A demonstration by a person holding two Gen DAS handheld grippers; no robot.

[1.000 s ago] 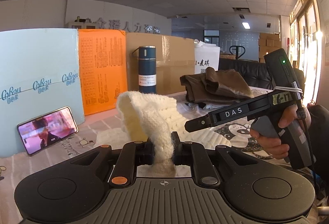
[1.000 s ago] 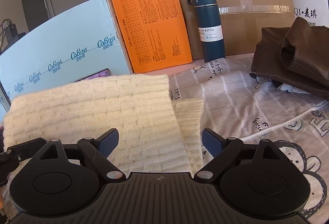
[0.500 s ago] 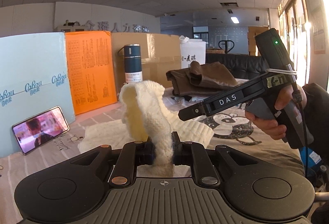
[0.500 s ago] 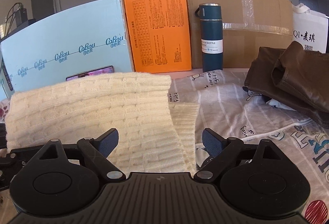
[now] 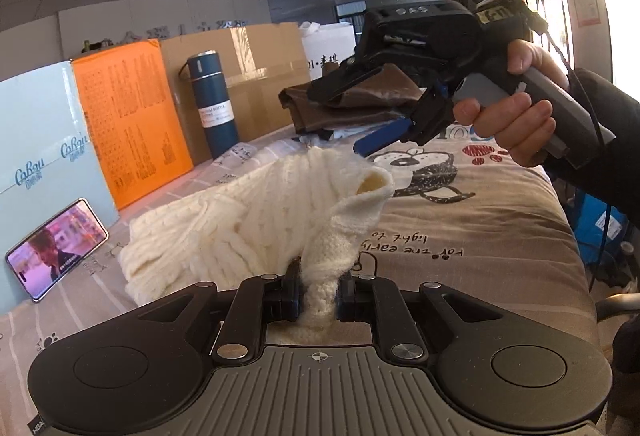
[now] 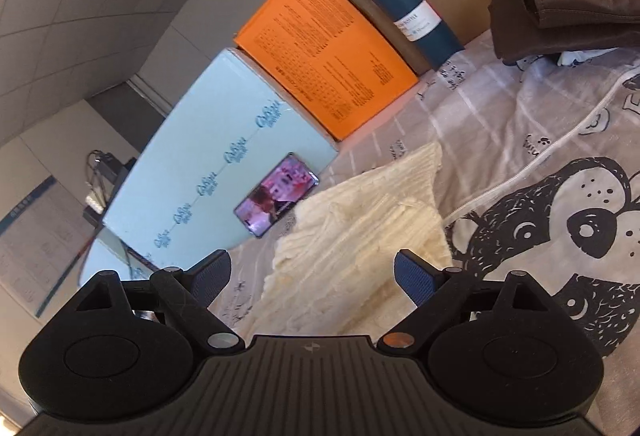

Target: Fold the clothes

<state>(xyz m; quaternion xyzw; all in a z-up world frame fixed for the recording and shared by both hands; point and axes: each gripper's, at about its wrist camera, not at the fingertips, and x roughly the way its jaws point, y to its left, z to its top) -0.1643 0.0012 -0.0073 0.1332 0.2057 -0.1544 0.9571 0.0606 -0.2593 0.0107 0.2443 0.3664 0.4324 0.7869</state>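
Observation:
A cream cable-knit sweater [image 5: 248, 224] lies on the printed bedsheet [image 5: 472, 236]. My left gripper [image 5: 318, 296] is shut on a bunched edge of it and lifts that edge off the sheet. In the right wrist view the sweater [image 6: 360, 256] lies below my right gripper [image 6: 312, 276], which is open and empty, tilted over it. The right gripper also shows in the left wrist view [image 5: 384, 116], held in a hand above the sweater's far edge.
A brown folded garment pile [image 5: 360, 104] sits at the back right. A blue vacuum bottle [image 5: 214, 104], an orange box [image 5: 132, 124], a light blue box [image 5: 44, 164] and a cardboard box [image 5: 260, 76] line the back. A phone [image 5: 56, 254] leans on the blue box.
My left gripper has pulled the held sweater edge over toward the right and lower. The right gripper has lifted, tilted and turned to look down over the sweater, still open.

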